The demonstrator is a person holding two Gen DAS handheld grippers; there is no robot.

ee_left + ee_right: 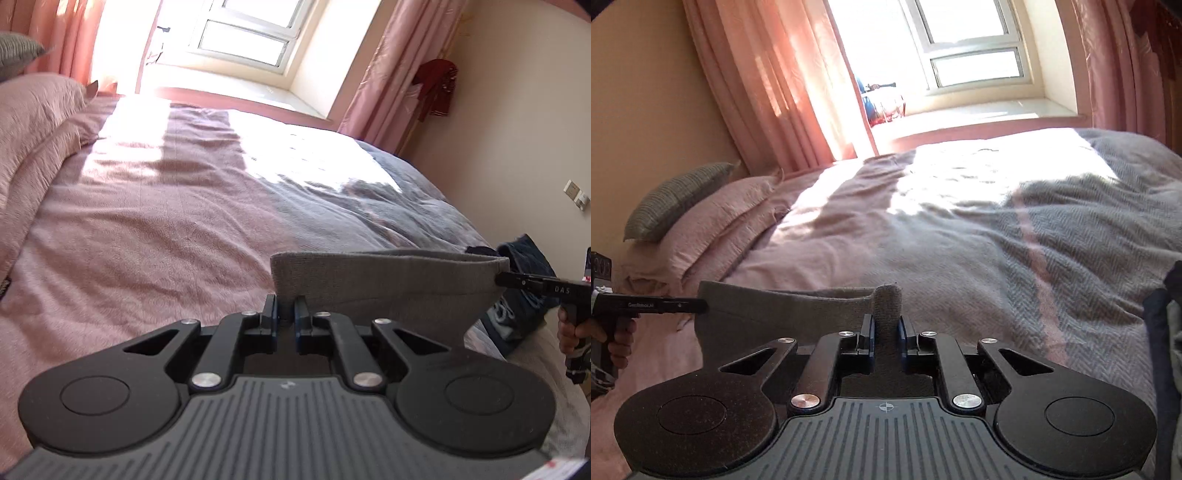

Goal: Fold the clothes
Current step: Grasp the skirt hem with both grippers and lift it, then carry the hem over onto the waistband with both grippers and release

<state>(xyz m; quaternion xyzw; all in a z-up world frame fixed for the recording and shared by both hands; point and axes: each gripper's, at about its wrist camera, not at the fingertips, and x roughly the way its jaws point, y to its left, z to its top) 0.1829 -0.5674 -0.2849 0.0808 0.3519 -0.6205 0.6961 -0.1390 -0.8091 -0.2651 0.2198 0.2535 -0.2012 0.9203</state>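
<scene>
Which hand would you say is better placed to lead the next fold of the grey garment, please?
Neither clearly, though the left slightly. The left gripper and right gripper each pinch one end of the grey garment, stretched between them above the bed. Clear bedding lies ahead of the left; dark clothes crowd the right.

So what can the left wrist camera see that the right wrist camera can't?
Only the left wrist view shows the dark red garment hanging by the wall, the wall socket and the blue jeans at the bed's edge. Only the right wrist view shows the whole grey-green pillow and the items on the windowsill. Both show the bed, the window, pink curtains, and the grey garment stretched between the left hand-held gripper and the right hand-held gripper, both clamped on it.
</scene>
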